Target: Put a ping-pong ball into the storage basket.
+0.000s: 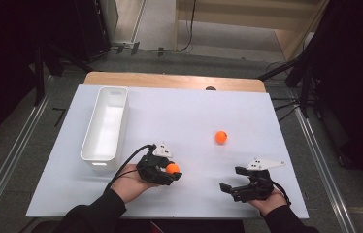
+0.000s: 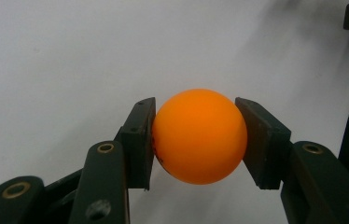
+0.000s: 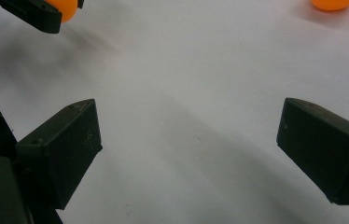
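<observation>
Pinching an orange ball (image 2: 199, 136), left gripper (image 1: 168, 170) sits beside bin (image 1: 103, 160); right gripper (image 1: 233, 182) spread.

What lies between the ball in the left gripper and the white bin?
Nothing visible. The left gripper is shut on the orange ball, and only bare white tabletop separates it from the white bin at its left.

Orange ball (image 2: 199, 136): small, round, smooth, matte plastic, faint dark mark low on one side. Clamped at its widest between both black pads of left gripper (image 1: 169, 171), lifted just clear of white table surface, near front edge, left of centre, well apart from white bin.
</observation>
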`<state>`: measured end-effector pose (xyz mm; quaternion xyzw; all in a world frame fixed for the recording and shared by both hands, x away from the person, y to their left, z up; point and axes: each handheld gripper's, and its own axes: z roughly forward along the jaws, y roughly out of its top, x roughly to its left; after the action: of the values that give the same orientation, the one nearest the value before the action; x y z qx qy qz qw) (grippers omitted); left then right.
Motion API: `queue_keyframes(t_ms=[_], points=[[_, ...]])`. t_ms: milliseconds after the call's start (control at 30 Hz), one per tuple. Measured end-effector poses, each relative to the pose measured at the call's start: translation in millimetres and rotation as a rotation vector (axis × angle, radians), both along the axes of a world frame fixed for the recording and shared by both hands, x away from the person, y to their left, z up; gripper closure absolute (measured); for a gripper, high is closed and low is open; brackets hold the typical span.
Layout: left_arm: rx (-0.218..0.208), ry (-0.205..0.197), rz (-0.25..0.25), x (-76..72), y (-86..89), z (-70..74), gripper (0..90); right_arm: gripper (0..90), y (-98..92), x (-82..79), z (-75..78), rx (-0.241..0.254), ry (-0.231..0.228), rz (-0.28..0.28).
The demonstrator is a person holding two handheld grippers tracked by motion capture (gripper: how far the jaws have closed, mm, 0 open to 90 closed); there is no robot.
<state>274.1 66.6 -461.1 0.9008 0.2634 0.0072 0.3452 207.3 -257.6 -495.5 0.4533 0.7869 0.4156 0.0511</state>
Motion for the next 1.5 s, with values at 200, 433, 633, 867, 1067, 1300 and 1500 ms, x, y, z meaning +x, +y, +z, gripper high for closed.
queue_keyframes(t_ms=[200,433,633,867,1067,1300,1500], points=[[-0.002,0.003,0.014,3.0,4.1,7.9,50.8,5.1,1.9,-0.3,0.0,-0.001,0.001,0.009],[-0.01,0.002,0.025,4.5,7.8,16.9,50.8,5.0,1.9,-0.6,0.8,0.008,-0.01,0.012],[-0.013,-0.002,0.033,7.3,12.9,26.8,50.8,5.1,3.2,0.0,0.7,0.006,-0.003,0.02],[-0.009,0.002,0.027,10.5,18.3,34.4,50.8,5.1,5.7,1.3,0.6,0.007,-0.009,0.03],[-0.048,0.0,0.032,12.6,24.5,42.1,50.9,5.1,5.0,1.2,1.2,0.016,-0.008,0.029],[-0.043,-0.009,0.029,15.5,31.3,51.5,50.9,5.1,6.2,1.1,1.2,0.028,0.007,0.035],[-0.041,0.01,0.03,19.3,35.8,56.6,50.9,5.1,4.6,-1.9,1.5,0.026,0.001,0.029]])
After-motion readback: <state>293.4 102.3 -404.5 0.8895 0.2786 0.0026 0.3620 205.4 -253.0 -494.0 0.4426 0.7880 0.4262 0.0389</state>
